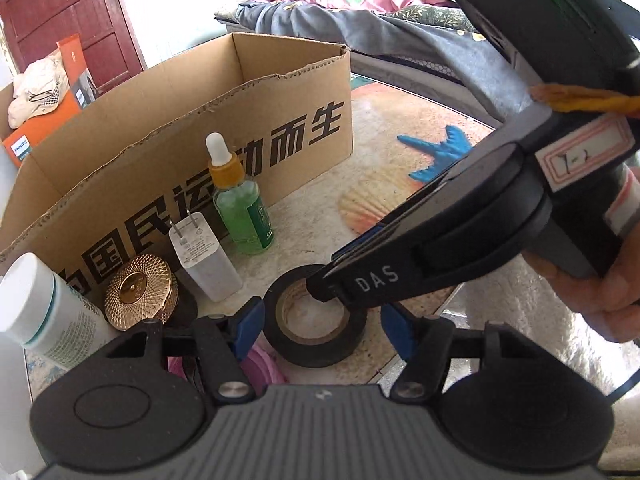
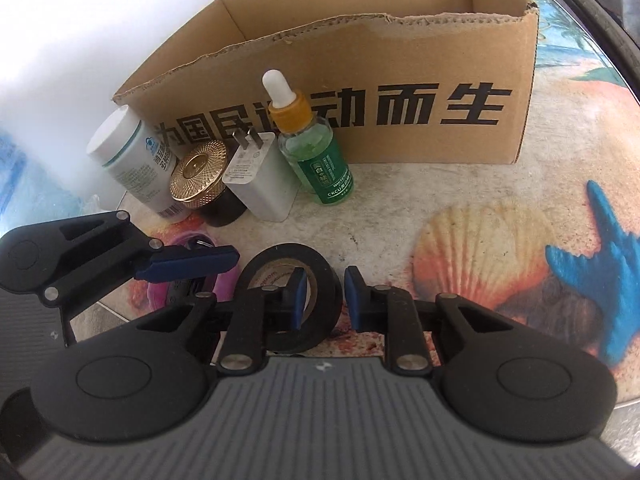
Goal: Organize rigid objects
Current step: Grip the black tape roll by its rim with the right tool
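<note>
A black tape roll [image 1: 316,316] lies flat on the table between the open fingers of my left gripper [image 1: 322,326]. My right gripper [image 2: 325,298] is open and straddles the roll's right wall [image 2: 320,280]: one finger is inside the hole, the other outside. It comes in from the right in the left wrist view [image 1: 320,284]. Behind the roll stand a green dropper bottle [image 2: 312,152], a white charger plug [image 2: 260,176], a gold-lidded jar [image 2: 200,176] and a white bottle [image 2: 128,152], in front of an open cardboard box [image 2: 400,80].
The table carries a seashell and starfish print [image 2: 480,248]. A pink object [image 1: 260,368] lies under the left gripper. An orange Philips box [image 1: 44,120] and a bed with blankets [image 1: 400,20] lie beyond the cardboard box.
</note>
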